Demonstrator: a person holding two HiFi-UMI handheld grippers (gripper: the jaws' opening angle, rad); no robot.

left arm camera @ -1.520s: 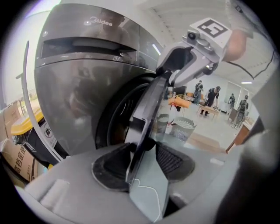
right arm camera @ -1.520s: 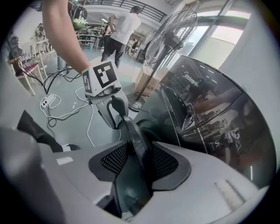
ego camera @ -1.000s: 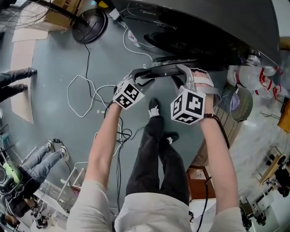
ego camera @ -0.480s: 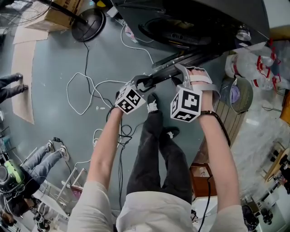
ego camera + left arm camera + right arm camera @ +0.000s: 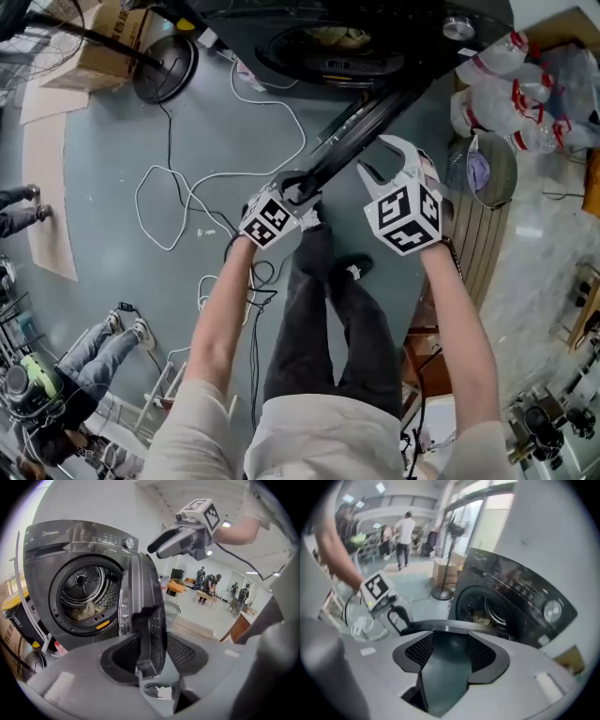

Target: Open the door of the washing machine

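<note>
Head view: the washing machine (image 5: pixel 356 37) lies along the top edge, its upper part cut off by the frame. Its door (image 5: pixel 361 127) stands swung out from the washing machine, seen edge-on as a dark bar slanting down and left. The left gripper (image 5: pixel 298 192) sits at the door's free end, farthest from the washing machine, and its jaws are lost against the dark rim here. The right gripper (image 5: pixel 373 156) is just right of the door and nearer the washing machine, jaws apart. Whether one of them touches the door cannot be told. White cables (image 5: pixel 178 187) loop on the floor (image 5: pixel 103 216) left of the washing machine. The person's legs (image 5: pixel 319 309) hide the floor beneath the door's free end.

Left gripper view: the door's edge, with a dark block on it, stands upright between the jaws, which are opening. A gap shows on the right side, and the left jaw is partly hidden behind the edge. Beyond, the washing machine's drum (image 5: pixel 86 588) is exposed, with pale laundry (image 5: pixel 86 612) at its bottom. The right gripper hangs beside the door's top, its jaws blurred.

Right gripper view: the jaws are wide and opening, with only floor between them. The door's rim lies crosswise just past their tips. The left gripper is at the rim's end away from the washing machine, whose right side smears out at the lens edge.
</note>
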